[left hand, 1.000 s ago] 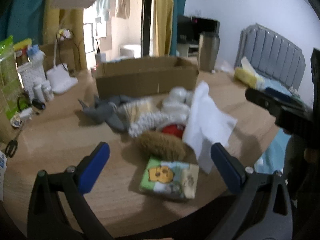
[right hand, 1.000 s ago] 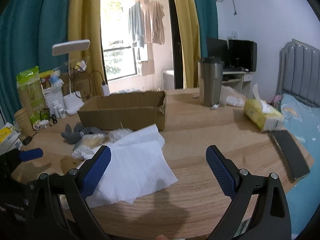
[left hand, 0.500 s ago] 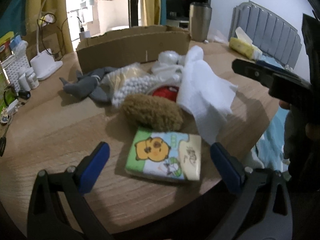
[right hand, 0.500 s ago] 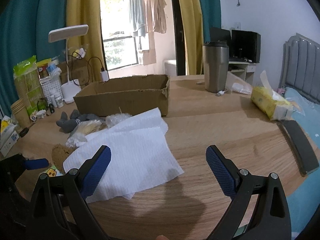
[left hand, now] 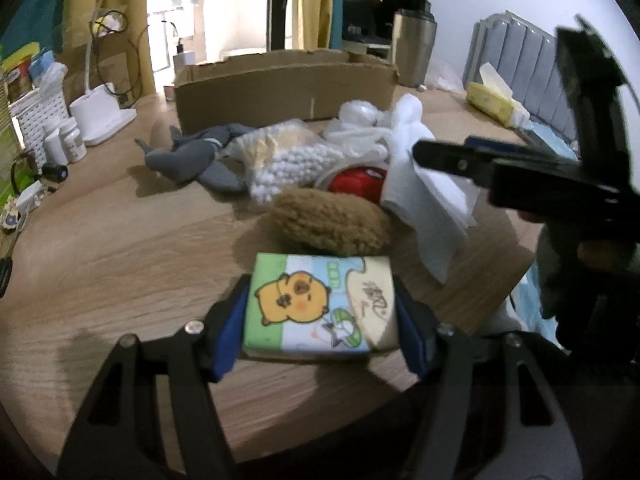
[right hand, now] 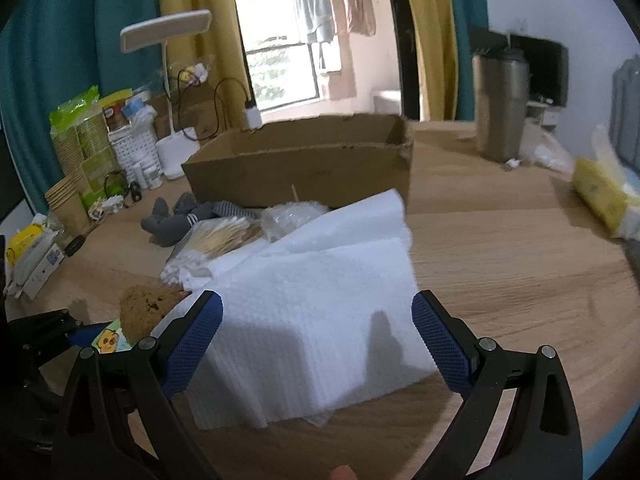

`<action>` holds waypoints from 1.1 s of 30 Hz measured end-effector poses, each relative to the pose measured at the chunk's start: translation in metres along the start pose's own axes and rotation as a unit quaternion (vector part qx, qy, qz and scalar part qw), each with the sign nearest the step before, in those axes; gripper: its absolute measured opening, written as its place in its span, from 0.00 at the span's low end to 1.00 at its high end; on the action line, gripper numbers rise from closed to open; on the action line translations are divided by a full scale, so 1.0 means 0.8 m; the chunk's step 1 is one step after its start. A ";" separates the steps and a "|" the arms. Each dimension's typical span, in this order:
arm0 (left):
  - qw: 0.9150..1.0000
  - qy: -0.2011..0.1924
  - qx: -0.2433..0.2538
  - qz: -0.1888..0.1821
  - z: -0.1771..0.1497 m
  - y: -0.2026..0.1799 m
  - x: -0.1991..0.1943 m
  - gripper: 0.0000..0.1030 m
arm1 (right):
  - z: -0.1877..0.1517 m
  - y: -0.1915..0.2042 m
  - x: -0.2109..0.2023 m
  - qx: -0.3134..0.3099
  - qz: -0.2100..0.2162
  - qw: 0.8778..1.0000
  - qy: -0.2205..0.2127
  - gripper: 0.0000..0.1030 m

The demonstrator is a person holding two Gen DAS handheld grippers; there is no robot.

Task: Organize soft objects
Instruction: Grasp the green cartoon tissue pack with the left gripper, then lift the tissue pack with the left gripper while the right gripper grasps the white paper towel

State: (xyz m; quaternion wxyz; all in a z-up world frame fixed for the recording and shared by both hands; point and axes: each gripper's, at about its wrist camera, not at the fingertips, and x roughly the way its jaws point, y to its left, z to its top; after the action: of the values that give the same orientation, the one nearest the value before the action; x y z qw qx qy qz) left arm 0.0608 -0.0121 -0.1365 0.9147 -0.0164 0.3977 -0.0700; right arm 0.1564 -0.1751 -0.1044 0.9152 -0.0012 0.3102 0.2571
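Note:
A small tissue pack (left hand: pixel 320 304) printed with a yellow cartoon animal lies on the wooden table between my left gripper's (left hand: pixel 320 294) blue pads. The jaws are closing, and both pads touch the pack's sides. Behind the pack sit a brown plush (left hand: pixel 332 220), a red item (left hand: pixel 360 178), a bag of cotton swabs (left hand: pixel 288 160) and a grey soft toy (left hand: pixel 192 156). My right gripper (right hand: pixel 316 308) hangs open over a white paper towel (right hand: pixel 320 320), holding nothing. An open cardboard box (right hand: pixel 304 164) stands behind the pile.
A steel tumbler (right hand: pixel 498 108) and a yellow tissue box (right hand: pixel 600 192) stand at the right. A desk lamp (right hand: pixel 168 36), a white basket (right hand: pixel 134 148), paper cups (right hand: pixel 68 204) and small bottles crowd the left edge. The table's near edge is just below both grippers.
My left gripper has come down around the tissue pack and its jaws have narrowed from wide open onto the pack's sides. The right gripper has moved forward and lower over the paper towel.

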 end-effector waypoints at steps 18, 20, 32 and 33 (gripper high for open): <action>0.997 -0.058 -0.052 0.022 0.010 0.045 -0.030 0.64 | -0.003 -0.001 0.039 -0.021 -0.010 0.997 0.070 0.06; 0.996 -0.061 -0.054 0.024 0.011 0.047 -0.030 0.64 | -0.004 -0.001 0.039 -0.022 -0.005 0.997 0.070 0.05; 0.993 -0.092 -0.056 0.040 0.025 0.053 -0.046 0.64 | 0.023 -0.014 -0.018 -0.014 0.009 1.000 -0.004 0.05; 0.993 -0.095 -0.054 0.041 0.028 0.053 -0.048 0.64 | 0.026 -0.015 -0.023 -0.015 0.008 1.000 -0.010 0.05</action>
State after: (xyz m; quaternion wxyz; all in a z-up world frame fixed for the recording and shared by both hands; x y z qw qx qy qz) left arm 0.0560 0.0344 -0.0969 0.9481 -0.0566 0.3127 -0.0093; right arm 0.1614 -0.1904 -0.0792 0.9159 -0.0100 0.2975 0.2691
